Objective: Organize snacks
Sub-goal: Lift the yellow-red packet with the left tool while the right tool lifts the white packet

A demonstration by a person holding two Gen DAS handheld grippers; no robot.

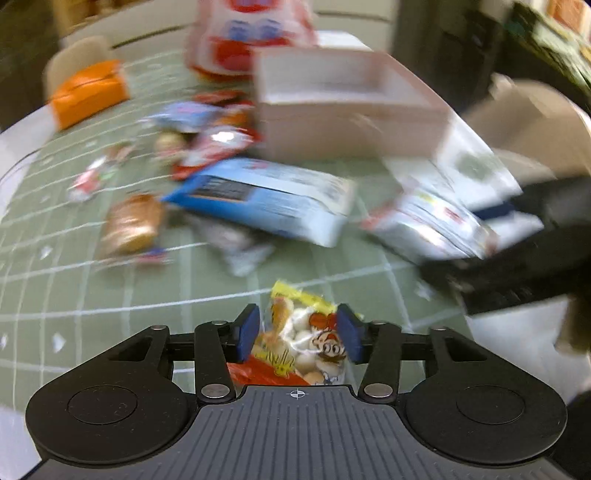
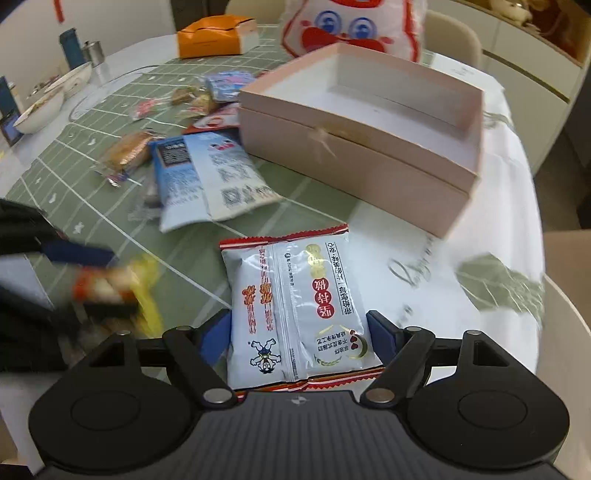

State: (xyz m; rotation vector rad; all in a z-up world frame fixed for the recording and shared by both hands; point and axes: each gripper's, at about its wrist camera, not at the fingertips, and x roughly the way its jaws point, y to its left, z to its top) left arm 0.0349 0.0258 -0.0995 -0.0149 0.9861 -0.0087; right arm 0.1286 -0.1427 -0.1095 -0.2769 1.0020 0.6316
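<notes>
My left gripper [image 1: 298, 332] is shut on a small yellow-and-red candy bag [image 1: 306, 339] and holds it above the green mat; it also shows in the right wrist view [image 2: 110, 284], blurred. My right gripper [image 2: 299, 339] is shut on a silver snack packet [image 2: 299, 314] with red edges, held just in front of the open pink box [image 2: 369, 147]. The box appears empty and also shows in the left wrist view [image 1: 343, 110]. A blue-and-white snack bag [image 2: 207, 173] and several small wrapped snacks [image 2: 129, 151] lie on the mat left of the box.
An orange box [image 2: 210, 38] and a white-and-red plush toy [image 2: 347, 26] stand behind the pink box. White bowls [image 2: 40, 110] and a bottle [image 2: 72, 46] sit at the far left. The round table's edge [image 2: 532, 206] curves along the right, with chairs beyond.
</notes>
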